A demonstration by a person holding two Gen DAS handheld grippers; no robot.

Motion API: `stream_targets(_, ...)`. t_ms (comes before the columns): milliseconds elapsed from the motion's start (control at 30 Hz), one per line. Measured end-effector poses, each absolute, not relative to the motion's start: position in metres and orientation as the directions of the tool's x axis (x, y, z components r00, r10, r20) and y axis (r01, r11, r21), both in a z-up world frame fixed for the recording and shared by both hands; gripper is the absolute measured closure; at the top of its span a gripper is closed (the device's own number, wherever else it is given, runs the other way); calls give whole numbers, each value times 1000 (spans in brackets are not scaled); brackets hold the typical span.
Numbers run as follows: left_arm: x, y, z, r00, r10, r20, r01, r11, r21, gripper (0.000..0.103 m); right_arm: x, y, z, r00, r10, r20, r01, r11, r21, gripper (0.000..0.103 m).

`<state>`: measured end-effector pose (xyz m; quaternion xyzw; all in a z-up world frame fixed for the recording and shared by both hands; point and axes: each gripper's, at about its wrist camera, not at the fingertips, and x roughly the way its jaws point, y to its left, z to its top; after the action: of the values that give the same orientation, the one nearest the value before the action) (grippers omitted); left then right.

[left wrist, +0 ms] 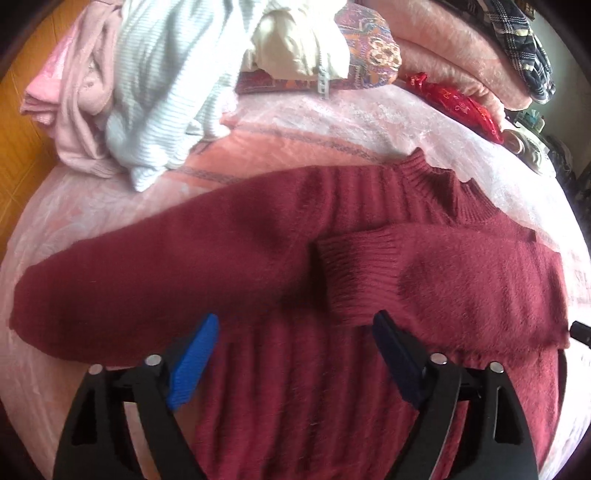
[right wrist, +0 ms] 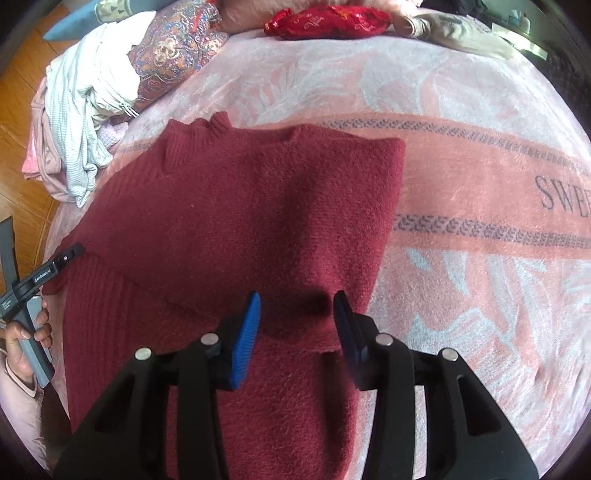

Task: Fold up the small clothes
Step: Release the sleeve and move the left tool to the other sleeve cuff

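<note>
A dark red knit sweater (left wrist: 258,251) lies flat on the pink blanket (left wrist: 332,118), collar (left wrist: 439,184) at the far side. Its right sleeve is folded across the body, with the ribbed cuff (left wrist: 354,269) near the middle. My left gripper (left wrist: 295,332) is open and empty, just above the sweater's body. In the right wrist view the sweater (right wrist: 240,229) fills the centre, and my right gripper (right wrist: 297,306) is open and empty over the folded sleeve's edge. The left gripper also shows in the right wrist view (right wrist: 70,254), touching the sweater's left edge.
A heap of white and pink clothes (left wrist: 147,92) lies far left beside a patterned pillow (left wrist: 369,48). A red satin pouch (right wrist: 325,20) and a folded pink blanket (left wrist: 461,55) lie at the back. Orange wooden floor (right wrist: 22,206) shows past the bed's left edge.
</note>
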<state>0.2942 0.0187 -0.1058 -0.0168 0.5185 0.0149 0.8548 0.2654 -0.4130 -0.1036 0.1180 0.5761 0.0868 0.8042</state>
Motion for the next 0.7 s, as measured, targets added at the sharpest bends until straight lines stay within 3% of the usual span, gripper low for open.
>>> stream_targets(433,236,274,-108,329,176,-928,-475,880,-2,12,272,-319,-87,258,281,-924,-94,960,266,55)
stream_targets(700,243,339,-140,294,167,-941,-544,839,-21,12,278,-284,-111,191,261,-946,-99,964,246,55)
